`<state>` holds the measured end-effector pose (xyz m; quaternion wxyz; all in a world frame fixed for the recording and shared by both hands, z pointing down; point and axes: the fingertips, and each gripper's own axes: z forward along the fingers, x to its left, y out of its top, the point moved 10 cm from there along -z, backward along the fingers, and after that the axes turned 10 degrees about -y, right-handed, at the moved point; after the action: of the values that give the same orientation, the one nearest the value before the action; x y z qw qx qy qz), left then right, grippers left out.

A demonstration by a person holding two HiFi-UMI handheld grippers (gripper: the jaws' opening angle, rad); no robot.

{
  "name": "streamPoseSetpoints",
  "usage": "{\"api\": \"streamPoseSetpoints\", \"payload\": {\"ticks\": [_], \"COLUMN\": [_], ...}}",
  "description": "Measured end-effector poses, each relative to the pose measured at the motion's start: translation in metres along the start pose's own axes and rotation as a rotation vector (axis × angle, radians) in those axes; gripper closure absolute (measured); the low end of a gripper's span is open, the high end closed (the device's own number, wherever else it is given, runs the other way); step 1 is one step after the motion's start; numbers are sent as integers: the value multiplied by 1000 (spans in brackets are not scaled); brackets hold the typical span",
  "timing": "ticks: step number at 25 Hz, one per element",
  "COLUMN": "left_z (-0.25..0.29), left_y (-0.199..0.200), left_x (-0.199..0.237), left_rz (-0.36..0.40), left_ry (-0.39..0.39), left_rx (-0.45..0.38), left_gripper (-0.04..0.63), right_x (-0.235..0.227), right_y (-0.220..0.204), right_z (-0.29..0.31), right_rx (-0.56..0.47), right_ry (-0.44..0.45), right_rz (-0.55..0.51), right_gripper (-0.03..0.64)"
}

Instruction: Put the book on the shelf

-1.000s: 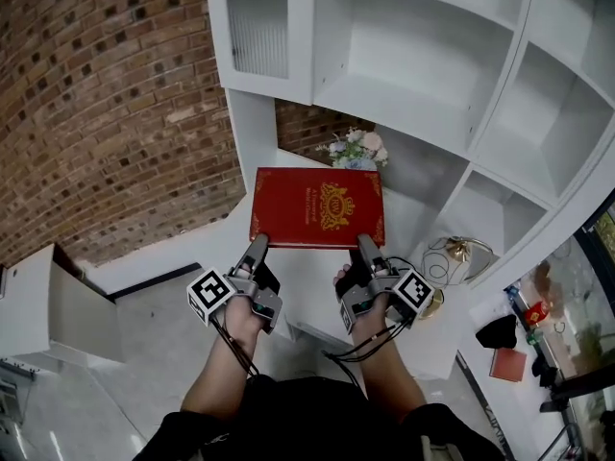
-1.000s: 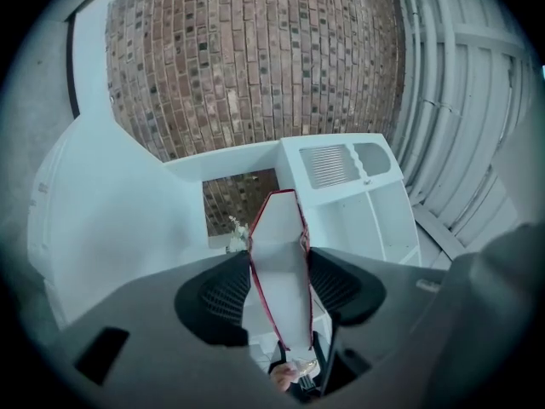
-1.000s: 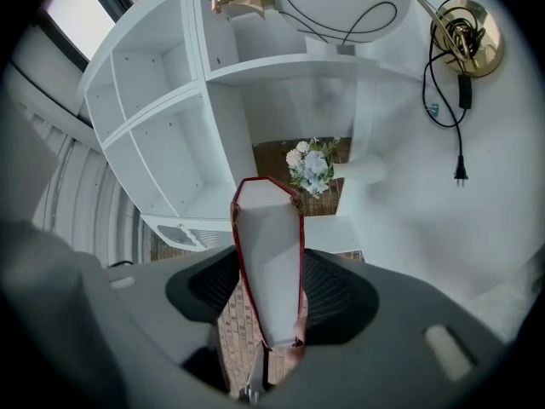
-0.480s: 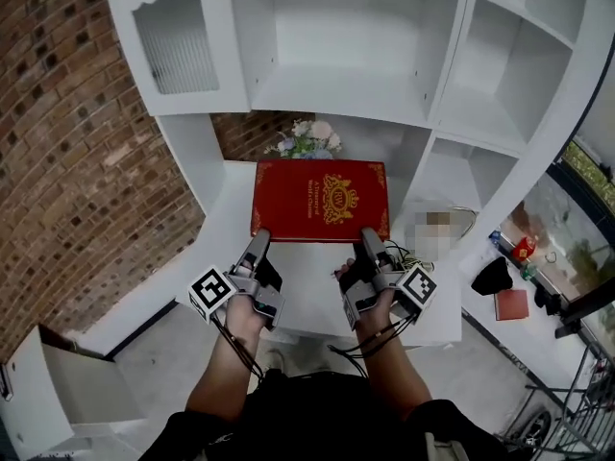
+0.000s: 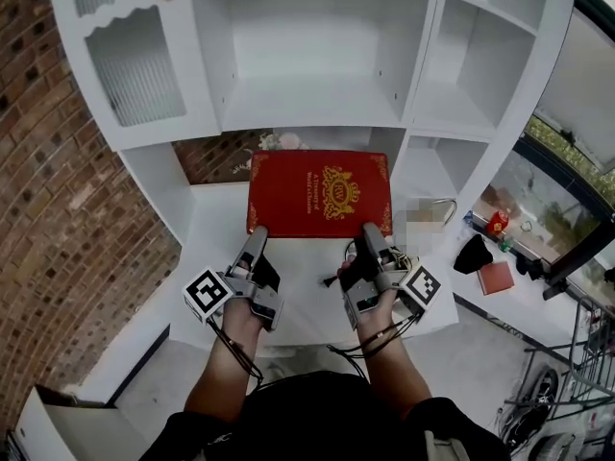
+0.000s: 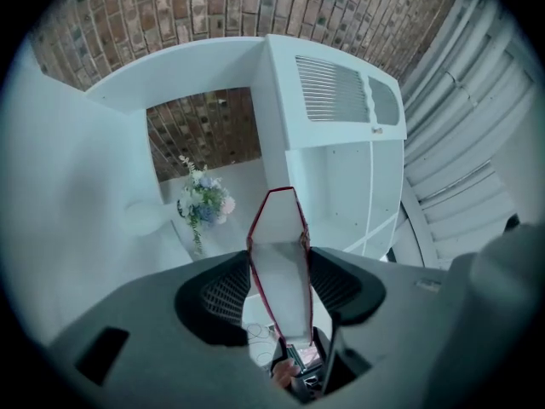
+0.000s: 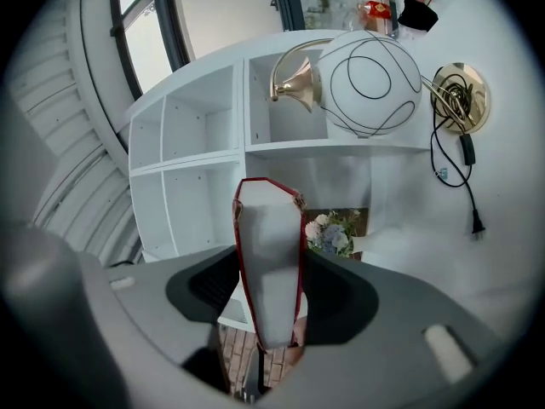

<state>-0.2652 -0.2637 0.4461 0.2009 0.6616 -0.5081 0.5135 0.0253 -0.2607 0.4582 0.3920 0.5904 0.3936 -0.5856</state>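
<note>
A red book [image 5: 320, 193] with a gold crest lies flat in the air, held by its near edge in front of the white shelf unit [image 5: 317, 99]. My left gripper [image 5: 257, 240] is shut on the near left corner. My right gripper [image 5: 368, 231] is shut on the near right corner. In the left gripper view the book's white page edge [image 6: 281, 262] runs between the dark pads [image 6: 223, 292]. The right gripper view shows the same: the book [image 7: 271, 258] is clamped between the pads [image 7: 334, 292]. The wide open compartment sits just above and beyond the book's far edge.
A cabinet door with ribbed glass [image 5: 135, 75] is at the upper left and a brick wall [image 5: 48, 190] at the left. A flower bunch [image 6: 204, 201] stands on the white counter [image 5: 216, 229] behind the book. A globe lamp [image 7: 368, 82] with its cable [image 7: 464, 156] sits at the right.
The view has swung round to face the shelf unit squarely. Both grippers keep their hold, and the book sits a little higher and closer to the open compartment.
</note>
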Motion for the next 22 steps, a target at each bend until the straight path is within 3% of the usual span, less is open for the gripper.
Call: {"api": "streamPoseSetpoints", "payload": {"ticks": [8, 22], "left_z": [22, 51], "left_y": [9, 38], "left_x": [-14, -33], "left_rz": [26, 104], "left_ry": [-89, -155], "left_rx": [33, 4], "left_gripper": [371, 370], "right_x": [22, 59], "right_y": [2, 11], "right_z": [2, 42], "right_rx": [-47, -16], "right_ry": [72, 124], "right_rz": [-37, -96], "right_gripper": [374, 376]}}
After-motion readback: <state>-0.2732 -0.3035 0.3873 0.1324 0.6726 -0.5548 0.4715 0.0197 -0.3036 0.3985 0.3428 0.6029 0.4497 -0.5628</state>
